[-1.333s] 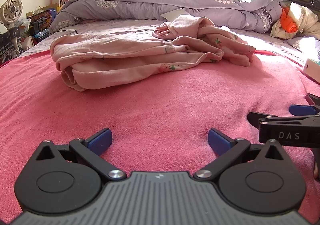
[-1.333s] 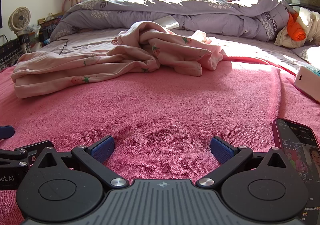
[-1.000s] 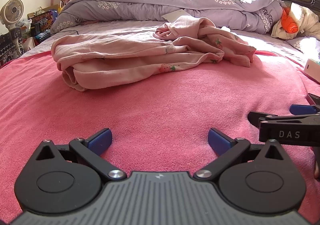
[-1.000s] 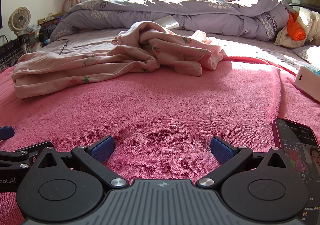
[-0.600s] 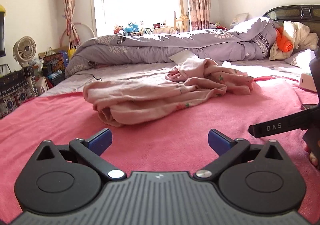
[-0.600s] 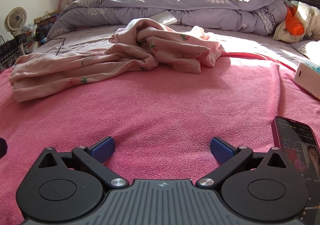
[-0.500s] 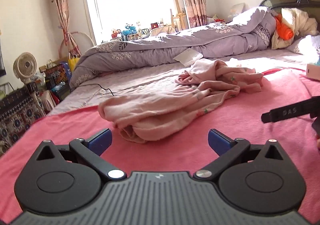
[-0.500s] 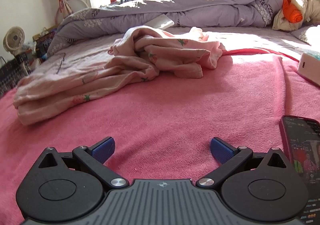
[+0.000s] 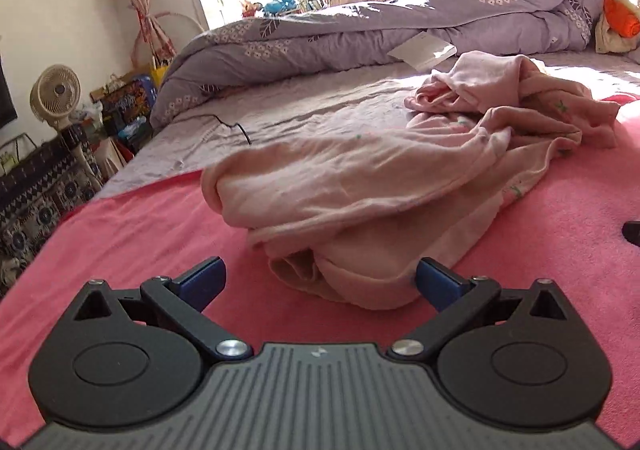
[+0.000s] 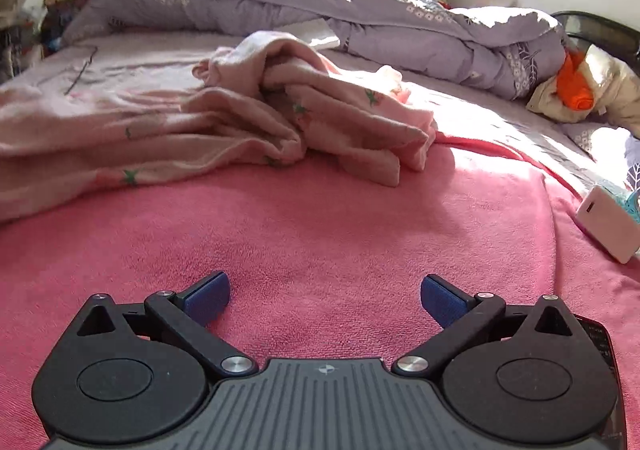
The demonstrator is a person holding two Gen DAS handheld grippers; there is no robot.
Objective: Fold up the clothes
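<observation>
One crumpled pink garment (image 9: 384, 177), small green-red prints, heaped on red blanket (image 10: 320, 234).

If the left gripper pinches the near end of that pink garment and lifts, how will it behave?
The pink garment looks limp and bunched, so it will probably drape and unroll rather than hold shape. The layered near end may yield only one layer. The left gripper is open.

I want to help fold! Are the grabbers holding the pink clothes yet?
No. The left gripper and right gripper are open, holding nothing; the pink garment lies loose.
</observation>
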